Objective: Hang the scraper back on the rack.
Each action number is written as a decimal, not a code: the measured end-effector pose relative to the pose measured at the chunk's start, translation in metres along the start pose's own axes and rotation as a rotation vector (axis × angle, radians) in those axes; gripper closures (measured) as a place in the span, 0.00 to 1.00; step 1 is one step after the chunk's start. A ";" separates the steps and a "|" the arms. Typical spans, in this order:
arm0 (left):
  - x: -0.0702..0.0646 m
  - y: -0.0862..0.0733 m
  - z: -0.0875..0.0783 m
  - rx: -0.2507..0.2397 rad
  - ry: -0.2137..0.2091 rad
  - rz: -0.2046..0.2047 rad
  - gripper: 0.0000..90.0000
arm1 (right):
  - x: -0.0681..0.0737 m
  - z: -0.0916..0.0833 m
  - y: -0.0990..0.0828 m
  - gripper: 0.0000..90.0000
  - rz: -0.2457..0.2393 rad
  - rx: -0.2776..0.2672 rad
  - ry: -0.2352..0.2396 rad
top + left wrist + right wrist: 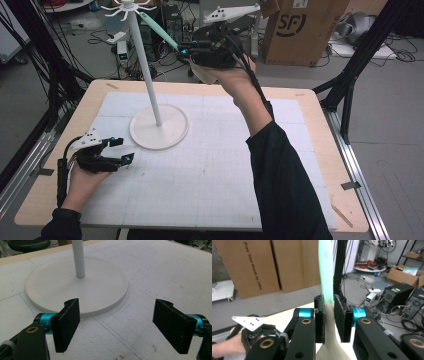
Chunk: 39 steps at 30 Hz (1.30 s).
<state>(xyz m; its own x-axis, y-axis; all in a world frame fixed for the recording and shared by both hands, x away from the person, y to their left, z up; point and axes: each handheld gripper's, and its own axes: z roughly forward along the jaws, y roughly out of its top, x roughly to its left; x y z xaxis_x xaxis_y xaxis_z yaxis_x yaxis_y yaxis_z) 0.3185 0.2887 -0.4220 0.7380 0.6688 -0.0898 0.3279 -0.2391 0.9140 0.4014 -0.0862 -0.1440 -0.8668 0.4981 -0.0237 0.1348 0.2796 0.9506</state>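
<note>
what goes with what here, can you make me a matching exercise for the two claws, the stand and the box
Things:
1. left claw
2. right claw
3. white stand
4. cardboard box

States or places:
A. on the floor beyond the table
B. raised, around a mint-green handle
C. base flat on the table
D. jaws apart, low over the table

Pairs: 1-D, 2-B, 3-C, 4-A
</note>
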 end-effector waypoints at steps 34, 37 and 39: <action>-0.004 -0.007 -0.003 -0.001 0.071 0.011 0.20 | -0.052 -0.128 -0.306 0.28 0.276 0.112 -0.163; -0.004 -0.008 -0.003 0.001 0.086 0.018 0.20 | -0.055 -0.132 -0.312 0.28 0.296 0.116 -0.168; -0.003 -0.008 -0.003 -0.005 0.092 0.018 0.20 | -0.057 -0.132 -0.316 0.27 0.306 0.124 -0.175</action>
<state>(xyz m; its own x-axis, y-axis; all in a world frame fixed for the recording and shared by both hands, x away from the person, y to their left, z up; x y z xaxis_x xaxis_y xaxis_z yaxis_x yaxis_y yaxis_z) 0.3120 0.2901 -0.4275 0.6862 0.7265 -0.0371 0.3123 -0.2482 0.9170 0.3445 -0.3114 -0.4022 -0.6835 0.7041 0.1926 0.4412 0.1883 0.8775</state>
